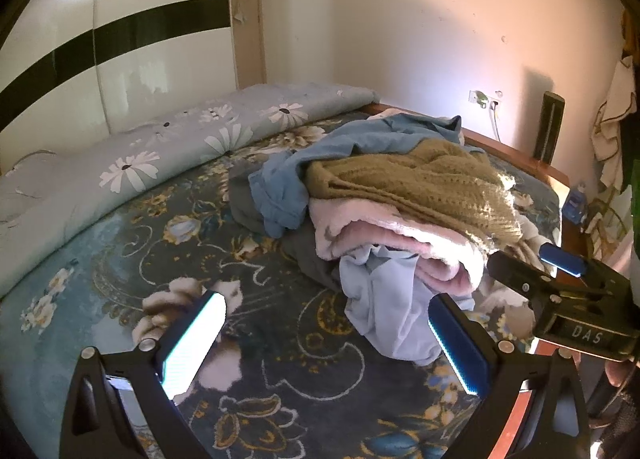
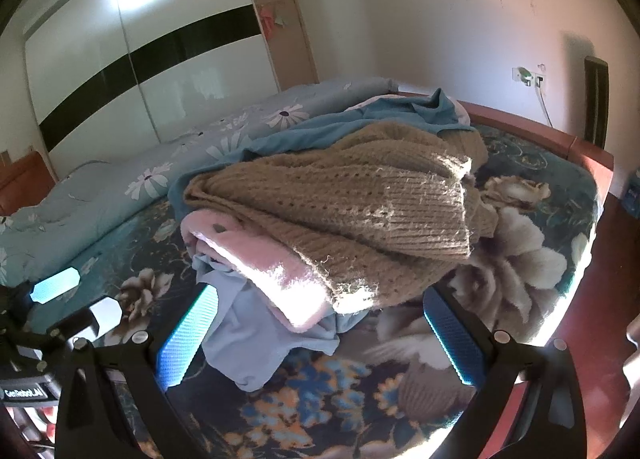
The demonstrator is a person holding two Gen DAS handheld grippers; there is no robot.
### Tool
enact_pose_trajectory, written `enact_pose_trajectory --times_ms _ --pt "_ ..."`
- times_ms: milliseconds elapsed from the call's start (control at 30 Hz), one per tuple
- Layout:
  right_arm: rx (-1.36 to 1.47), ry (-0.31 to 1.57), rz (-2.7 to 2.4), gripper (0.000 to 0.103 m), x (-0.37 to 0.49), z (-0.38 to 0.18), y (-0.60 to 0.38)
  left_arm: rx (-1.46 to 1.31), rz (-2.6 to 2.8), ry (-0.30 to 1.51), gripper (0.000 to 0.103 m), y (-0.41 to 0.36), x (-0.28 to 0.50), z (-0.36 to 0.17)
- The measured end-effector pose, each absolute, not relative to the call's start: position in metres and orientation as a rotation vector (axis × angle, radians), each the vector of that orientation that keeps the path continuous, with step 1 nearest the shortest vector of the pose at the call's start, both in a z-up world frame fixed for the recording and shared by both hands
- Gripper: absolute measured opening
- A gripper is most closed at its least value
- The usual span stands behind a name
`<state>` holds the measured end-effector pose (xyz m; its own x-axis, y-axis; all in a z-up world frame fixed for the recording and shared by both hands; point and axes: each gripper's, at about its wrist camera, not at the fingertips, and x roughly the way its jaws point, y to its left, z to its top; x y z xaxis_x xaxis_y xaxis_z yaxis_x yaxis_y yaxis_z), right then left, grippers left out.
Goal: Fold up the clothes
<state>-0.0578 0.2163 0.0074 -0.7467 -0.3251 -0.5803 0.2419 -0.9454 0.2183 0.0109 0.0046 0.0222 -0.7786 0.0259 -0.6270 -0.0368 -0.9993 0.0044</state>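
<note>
Step in hand appears to be selection: no garment is yet taken from the clothes pile [image 1: 384,195], which lies heaped on the bed [image 1: 120,299] toward its far right corner. The left tongs [image 1: 326,343] stand spread and empty, low over the floral bedspread, with the pile at about 1 o'clock from them. The right tongs [image 2: 320,331] are likewise spread and hold nothing, their fingers flanking the near foot of the pile without visibly pinching it; contact with the cloth cannot be confirmed from this angle. Uppermost on the pile is a tan knit sweater [image 2: 360,211]; beneath it a pink fleece item [image 2: 260,267], and at the bottom front a pale blue garment [image 2: 256,339] spilling toward the tongs. A deeper blue garment [image 1: 288,179] and a dark grey one [image 1: 248,203] lie at the pile's 9 o'clock side. The next move likely calls for closing on one top layer, probably the sweater, lifting it clear and spreading it on the open bedspread at 9 o'clock. A rolled daisy-print quilt [image 1: 160,155] runs along the bed's far edge. Beyond it stands a white wardrobe [image 1: 120,59] with a black band; a wall socket [image 1: 484,99] sits at 2 o'clock.
</note>
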Motion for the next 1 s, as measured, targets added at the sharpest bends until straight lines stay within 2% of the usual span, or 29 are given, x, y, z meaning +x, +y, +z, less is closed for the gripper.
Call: enact_pose_trajectory --times_ms 300,567,667,767,933,1000 --pt "0.878 -0.096 -2.659 0.103 -0.07 0.028 0.211 -1.023 2.986 0.028 0.103 -0.021 0.027 0.019" --pt "0.865 -0.055 -2.525 0.101 -0.148 0.07 0.16 -1.046 3.074 -0.033 0.103 -0.08 0.049 0.023" --pt "0.906 0.064 -2.444 0.085 -0.167 0.07 0.111 -1.037 3.129 -0.01 0.103 -0.101 0.061 0.025" --pt "0.906 0.229 -2.377 0.084 -0.17 0.064 0.059 -1.048 3.155 -0.012 0.103 -0.117 0.069 0.024" --pt "0.986 0.374 -2.341 0.079 -0.179 0.042 0.0 -1.098 3.181 -0.104 0.103 -0.145 0.08 0.017" --pt "1.026 0.402 -2.344 0.07 -0.184 0.032 -0.009 -1.104 3.194 -0.127 0.103 -0.153 0.086 0.014"
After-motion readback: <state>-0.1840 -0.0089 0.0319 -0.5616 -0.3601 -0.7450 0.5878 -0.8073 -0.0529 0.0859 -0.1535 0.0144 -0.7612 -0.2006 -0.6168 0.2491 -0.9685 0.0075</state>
